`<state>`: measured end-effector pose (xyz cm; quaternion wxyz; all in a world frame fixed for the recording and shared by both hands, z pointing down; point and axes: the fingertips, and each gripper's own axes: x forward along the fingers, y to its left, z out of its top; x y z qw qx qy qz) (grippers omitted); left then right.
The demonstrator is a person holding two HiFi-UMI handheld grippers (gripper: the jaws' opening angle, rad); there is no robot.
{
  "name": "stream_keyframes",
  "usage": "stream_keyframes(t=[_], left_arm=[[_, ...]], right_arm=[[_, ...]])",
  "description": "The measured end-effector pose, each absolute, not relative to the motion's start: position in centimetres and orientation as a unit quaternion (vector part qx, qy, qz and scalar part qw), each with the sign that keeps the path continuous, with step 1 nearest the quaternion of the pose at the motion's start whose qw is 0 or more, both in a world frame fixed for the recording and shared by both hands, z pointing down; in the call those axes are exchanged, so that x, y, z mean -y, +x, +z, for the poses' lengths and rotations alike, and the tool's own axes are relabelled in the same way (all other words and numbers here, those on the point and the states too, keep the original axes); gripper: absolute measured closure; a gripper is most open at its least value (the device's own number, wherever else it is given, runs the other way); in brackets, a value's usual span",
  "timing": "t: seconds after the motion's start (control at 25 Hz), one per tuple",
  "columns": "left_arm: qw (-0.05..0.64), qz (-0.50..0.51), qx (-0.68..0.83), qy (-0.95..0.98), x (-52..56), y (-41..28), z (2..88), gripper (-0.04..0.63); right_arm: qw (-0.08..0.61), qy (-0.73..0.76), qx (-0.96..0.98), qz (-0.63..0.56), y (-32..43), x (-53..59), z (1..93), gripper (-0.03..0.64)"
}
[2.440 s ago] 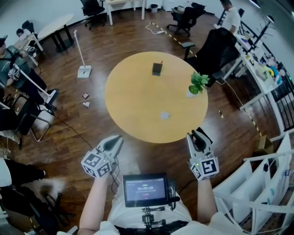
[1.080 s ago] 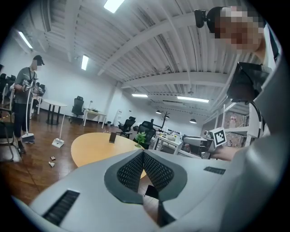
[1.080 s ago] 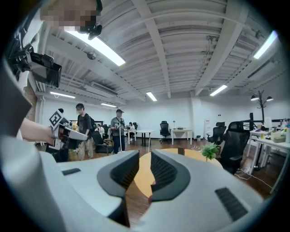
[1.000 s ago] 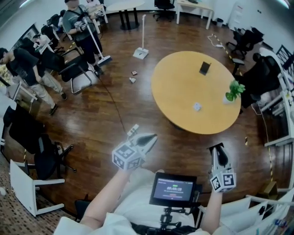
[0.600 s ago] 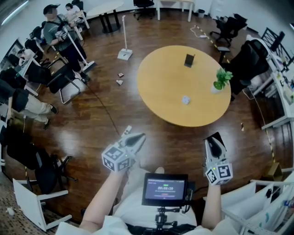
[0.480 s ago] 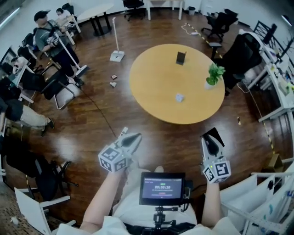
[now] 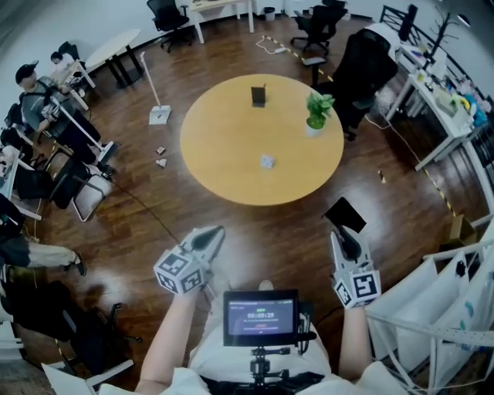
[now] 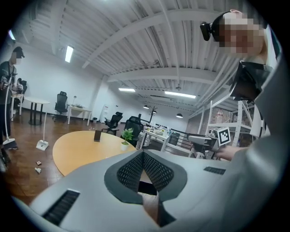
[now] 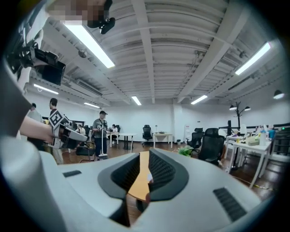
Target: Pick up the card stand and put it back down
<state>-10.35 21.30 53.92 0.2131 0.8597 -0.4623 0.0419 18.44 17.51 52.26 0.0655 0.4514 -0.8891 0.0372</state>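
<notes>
The stand (image 7: 258, 96) is judged light, stiff and tippable, best pinched by its sides. The left gripper (image 7: 209, 234) is closed empty, the right gripper (image 7: 342, 234) slightly parted.

place: open office | cues: swivel chairs (image 7: 164, 11), desks (image 7: 112, 46), round table (image 7: 231, 146)

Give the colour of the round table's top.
The round table is plain yellow-tan, clearest in the head view.

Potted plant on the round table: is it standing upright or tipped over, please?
Upright: the potted plant rests on the base of its white pot on the round table, leaves rising above.
</notes>
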Motion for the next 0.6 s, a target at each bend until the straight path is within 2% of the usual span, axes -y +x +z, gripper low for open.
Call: stream_keyframes(t=[0.16,0.36,0.6], left_arm=[[0.214,0.042,0.447,0.867,-20.8,-8.6,54.5,0.595],[0.220,0.045,0.425,0.877,-20.2,-6.5,54.8,0.595],[0.232,0.051,0.405,0.883,-20.2,-5.5,55.5,0.595]], right_arm=[[0.064,0.466,0.882,0.034,19.9,-18.3,52.5,0.540],[0.019,0.479,0.878,0.017,21.7,-19.5,51.4,0.541],[-0.003,0.528,0.849,-0.011,25.2,-20.8,49.5,0.543]])
